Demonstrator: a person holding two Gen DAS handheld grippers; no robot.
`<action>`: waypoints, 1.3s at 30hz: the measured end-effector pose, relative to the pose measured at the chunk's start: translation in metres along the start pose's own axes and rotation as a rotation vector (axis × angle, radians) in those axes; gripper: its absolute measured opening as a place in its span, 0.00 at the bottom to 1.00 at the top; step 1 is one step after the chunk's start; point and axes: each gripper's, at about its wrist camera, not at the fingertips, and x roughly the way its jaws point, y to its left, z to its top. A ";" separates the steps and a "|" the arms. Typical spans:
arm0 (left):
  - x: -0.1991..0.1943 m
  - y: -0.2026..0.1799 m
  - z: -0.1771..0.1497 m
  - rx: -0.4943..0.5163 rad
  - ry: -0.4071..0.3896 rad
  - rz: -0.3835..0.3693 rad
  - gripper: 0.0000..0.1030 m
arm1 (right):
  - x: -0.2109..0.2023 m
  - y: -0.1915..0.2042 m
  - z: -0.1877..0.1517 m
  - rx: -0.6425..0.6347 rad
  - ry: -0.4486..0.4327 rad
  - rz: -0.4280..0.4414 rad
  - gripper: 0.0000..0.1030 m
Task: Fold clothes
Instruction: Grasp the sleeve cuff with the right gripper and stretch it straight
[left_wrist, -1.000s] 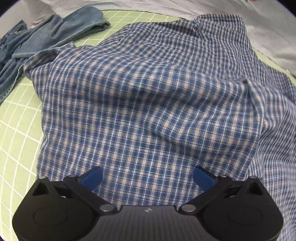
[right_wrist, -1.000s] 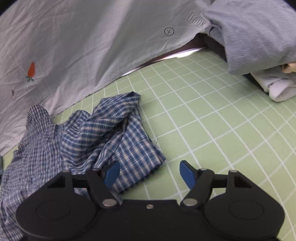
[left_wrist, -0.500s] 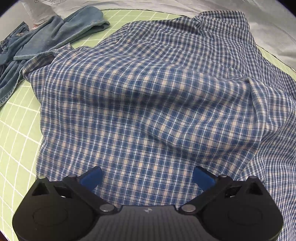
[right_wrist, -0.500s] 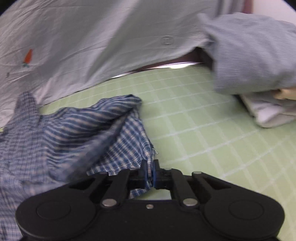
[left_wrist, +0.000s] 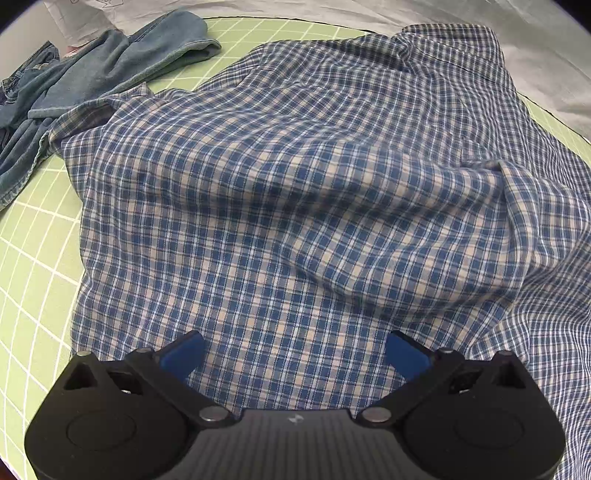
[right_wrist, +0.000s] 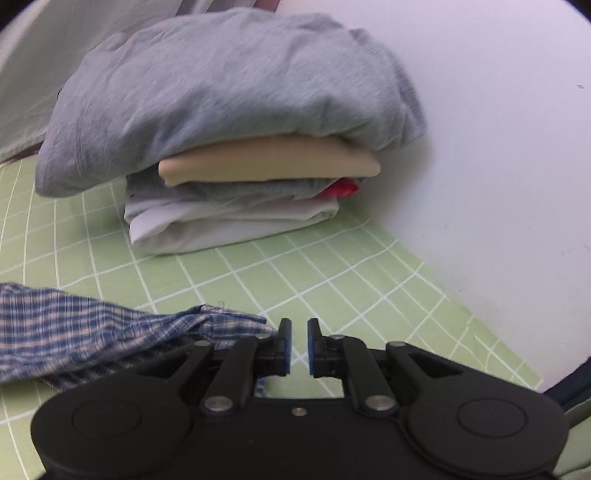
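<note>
Jaws opening, seemingly off plaid shirt (right_wrist: 110, 325)

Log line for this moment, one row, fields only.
left gripper: open over plaid shirt | right gripper: opening, nothing between pads, shirt edge beside it | folded stack: on mat

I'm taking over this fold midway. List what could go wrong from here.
1. The right claw is opening with nothing between its pads; the plaid shirt edge lies just left of it and may slump back.
2. The shirt is rumpled, so creases may get folded in.
3. The jeans touch its corner and could snag.
</note>
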 end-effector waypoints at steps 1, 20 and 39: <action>0.000 0.000 0.000 -0.002 -0.001 0.001 1.00 | -0.005 -0.002 0.000 0.038 -0.006 0.012 0.25; -0.005 0.003 -0.007 -0.004 -0.016 0.001 1.00 | -0.006 0.036 0.010 0.565 0.046 0.272 0.04; 0.004 0.001 -0.003 -0.025 -0.022 0.008 1.00 | -0.048 0.009 -0.063 0.564 0.100 0.161 0.42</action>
